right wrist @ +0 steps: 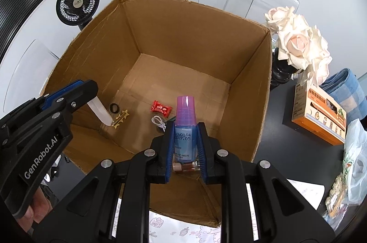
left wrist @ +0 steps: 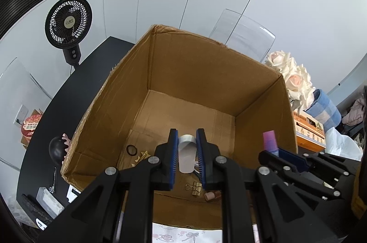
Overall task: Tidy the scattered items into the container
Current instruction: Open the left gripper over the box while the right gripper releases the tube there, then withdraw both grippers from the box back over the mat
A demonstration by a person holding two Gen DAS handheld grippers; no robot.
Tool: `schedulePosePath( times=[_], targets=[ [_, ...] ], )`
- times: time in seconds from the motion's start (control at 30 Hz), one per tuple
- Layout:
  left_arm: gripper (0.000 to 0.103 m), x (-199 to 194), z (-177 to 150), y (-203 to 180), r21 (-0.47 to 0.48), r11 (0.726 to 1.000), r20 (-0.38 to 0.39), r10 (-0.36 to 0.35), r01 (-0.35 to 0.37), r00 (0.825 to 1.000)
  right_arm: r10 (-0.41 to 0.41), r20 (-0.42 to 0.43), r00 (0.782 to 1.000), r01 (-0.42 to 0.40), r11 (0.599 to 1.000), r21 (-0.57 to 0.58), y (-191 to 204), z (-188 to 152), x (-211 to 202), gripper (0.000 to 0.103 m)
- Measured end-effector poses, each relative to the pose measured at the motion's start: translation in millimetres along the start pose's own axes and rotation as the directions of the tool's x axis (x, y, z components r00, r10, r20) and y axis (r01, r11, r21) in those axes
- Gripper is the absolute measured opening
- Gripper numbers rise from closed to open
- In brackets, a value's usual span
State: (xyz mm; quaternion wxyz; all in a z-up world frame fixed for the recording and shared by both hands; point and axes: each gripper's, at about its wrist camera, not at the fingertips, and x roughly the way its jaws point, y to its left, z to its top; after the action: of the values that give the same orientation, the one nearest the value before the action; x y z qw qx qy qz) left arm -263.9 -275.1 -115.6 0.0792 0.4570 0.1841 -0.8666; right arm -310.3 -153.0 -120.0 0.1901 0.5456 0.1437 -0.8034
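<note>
An open cardboard box (left wrist: 192,63) (right wrist: 183,31) stands on the black table. My left gripper (left wrist: 187,146) hangs over its floor, shut on a white translucent tube (left wrist: 187,156) with a silver end. In the right wrist view the left gripper (right wrist: 90,94) is at the left with the white tube (right wrist: 101,113) pointing down. My right gripper (right wrist: 186,130) is shut on a blue spray bottle (right wrist: 184,135) with a purple cap, above the box's near side. On the box floor lie a black hair tie (right wrist: 114,108), a gold star clip (right wrist: 120,120), a red candy (right wrist: 161,108), a white cable (right wrist: 158,122), a gold binder clip (left wrist: 195,187) and a small brown bottle (left wrist: 212,195).
A black fan (left wrist: 68,21) stands behind the box at the left. Cream roses (right wrist: 298,40), an orange carton (right wrist: 318,112), a blue checked cloth (right wrist: 346,91) and a plastic bag (right wrist: 353,165) crowd the right. Small items (left wrist: 49,198) lie on the table at the left.
</note>
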Motion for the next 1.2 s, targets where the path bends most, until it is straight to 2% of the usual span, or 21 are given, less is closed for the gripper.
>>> schedulePosePath(
  times=[0.43, 0.47, 0.5, 0.53, 0.57, 0.6, 0.63, 0.7, 0.77, 0.83, 0.9, 1.2],
  targets=[
    [0.017, 5, -4, 3, 0.005, 1.0, -0.015, 0.022, -0.022, 1.0, -0.016, 0.001, 1.0, 0.016, 1.0, 0.005, -2, -6, -1, 0.02],
    [0.021, 4, -4, 3, 0.005, 1.0, -0.013, 0.024, -0.024, 1.0, -0.02, 0.003, 1.0, 0.02, 1.0, 0.006, -3, -7, -1, 0.02],
    [0.026, 4, -4, 4, 0.005, 1.0, -0.011, 0.025, -0.025, 1.0, -0.023, 0.005, 1.0, 0.023, 1.0, 0.008, -3, -7, -2, 0.029],
    [0.045, 4, -5, 4, 0.005, 1.0, -0.009, 0.027, -0.027, 1.0, -0.034, 0.011, 0.999, 0.033, 0.999, 0.012, -4, -8, -3, 0.05],
    [0.064, 4, -5, 4, 0.006, 1.0, -0.006, 0.028, -0.028, 1.0, -0.038, 0.02, 0.999, 0.037, 0.999, 0.018, -6, -9, -5, 0.06],
    [0.078, 3, -6, 4, 0.007, 1.0, -0.003, 0.028, -0.028, 1.0, -0.041, 0.029, 0.999, 0.04, 0.999, 0.021, -8, -10, -6, 0.074],
    [0.083, 3, -6, 3, 0.01, 0.999, 0.003, 0.035, -0.035, 0.999, -0.046, 0.034, 0.998, 0.045, 0.999, 0.019, -8, -11, -8, 0.078],
    [0.086, 1, -7, 2, 0.018, 0.999, 0.012, 0.049, -0.049, 0.999, -0.05, 0.037, 0.998, 0.049, 0.999, 0.021, -11, -13, -9, 0.079],
    [0.086, 0, -7, 1, 0.023, 0.998, 0.019, 0.052, -0.052, 0.998, -0.053, 0.04, 0.998, 0.053, 0.998, 0.022, -14, -15, -11, 0.086],
    [0.09, -1, -8, 0, 0.024, 0.999, 0.024, 0.048, -0.048, 0.999, -0.058, 0.043, 0.997, 0.057, 0.998, 0.021, -16, -17, -13, 0.097],
    [0.094, -2, -8, 0, 0.026, 0.999, 0.029, 0.047, -0.048, 0.998, -0.069, 0.057, 0.996, 0.068, 0.998, 0.02, -18, -20, -15, 0.101],
    [0.094, -7, -9, -4, 0.026, 0.999, 0.058, 0.044, -0.045, 0.997, -0.081, 0.049, 0.995, 0.078, 0.995, 0.058, -31, -25, -19, 0.103]
  ],
)
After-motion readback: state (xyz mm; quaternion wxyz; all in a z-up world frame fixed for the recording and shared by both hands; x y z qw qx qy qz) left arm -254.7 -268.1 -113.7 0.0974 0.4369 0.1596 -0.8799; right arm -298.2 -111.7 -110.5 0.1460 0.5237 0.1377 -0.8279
